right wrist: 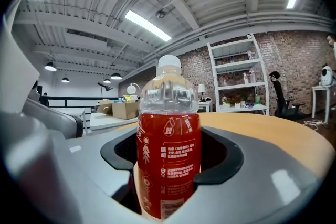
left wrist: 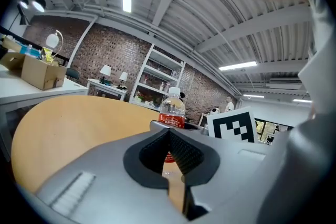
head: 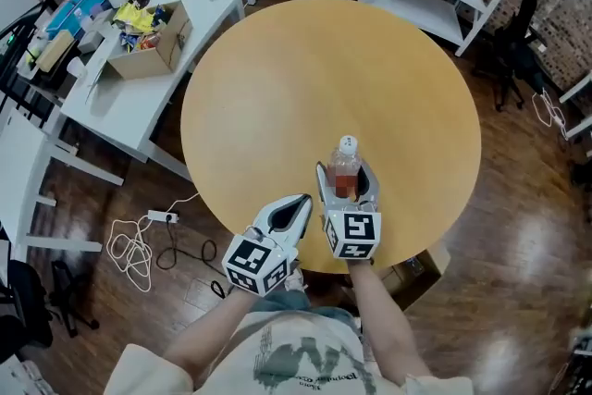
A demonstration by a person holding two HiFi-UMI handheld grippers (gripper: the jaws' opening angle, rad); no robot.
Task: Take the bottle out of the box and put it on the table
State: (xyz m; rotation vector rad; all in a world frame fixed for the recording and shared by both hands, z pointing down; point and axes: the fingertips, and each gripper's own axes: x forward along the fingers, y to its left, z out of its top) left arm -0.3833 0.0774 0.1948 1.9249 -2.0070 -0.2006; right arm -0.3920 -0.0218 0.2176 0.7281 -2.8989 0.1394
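Bottle (right wrist: 168,155) is hanging upright, clamped in the right tool (head: 348,178) over the bench (head: 324,79); seat it flat before opening. Left tool (head: 302,202) idling, closed.

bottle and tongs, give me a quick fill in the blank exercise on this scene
1. The right tongs are shut on the bottle, whose cap is ____.
2. The left tongs are ____ and hold nothing.
3. The wooden table has a top that is ____ in shape.
Missing words: white; shut; round
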